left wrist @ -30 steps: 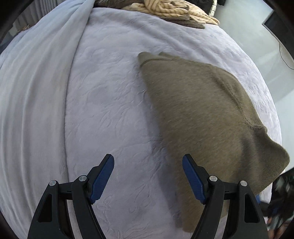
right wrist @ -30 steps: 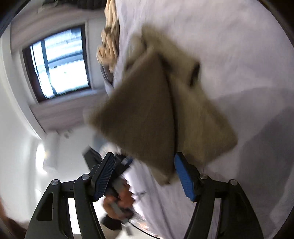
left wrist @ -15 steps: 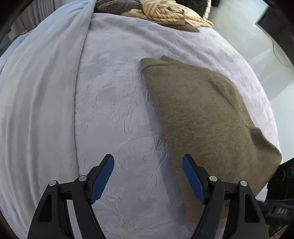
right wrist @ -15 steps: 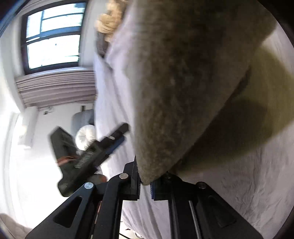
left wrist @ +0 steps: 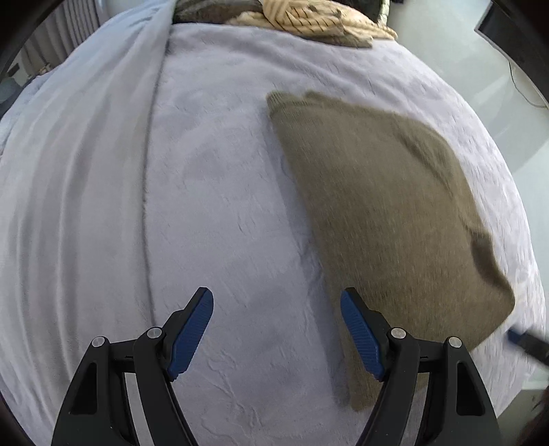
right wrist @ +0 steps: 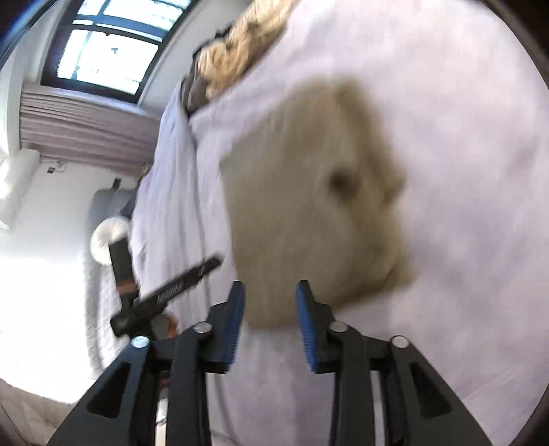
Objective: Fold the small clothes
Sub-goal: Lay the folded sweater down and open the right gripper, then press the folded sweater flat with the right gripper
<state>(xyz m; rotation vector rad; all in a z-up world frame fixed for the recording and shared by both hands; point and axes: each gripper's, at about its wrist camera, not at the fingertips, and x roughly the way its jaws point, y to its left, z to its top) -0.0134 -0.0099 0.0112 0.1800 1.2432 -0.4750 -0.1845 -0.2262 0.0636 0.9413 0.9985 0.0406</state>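
Covering most of both views, bed: your pale lavender bedspread (left wrist: 212,192) fills the frame.
Garment: an olive-brown folded sweater (left wrist: 384,219) lies flat on the right half of the left wrist view; in the right wrist view it sits blurred at centre (right wrist: 308,206).
Pile: tan clothes (left wrist: 308,17) rest at the top edge.
Left gripper (left wrist: 276,329): your jaws are spread wide, holding nothing, right finger at the sweater's edge.
Right gripper (right wrist: 269,319): jaws parted, nothing pinched.
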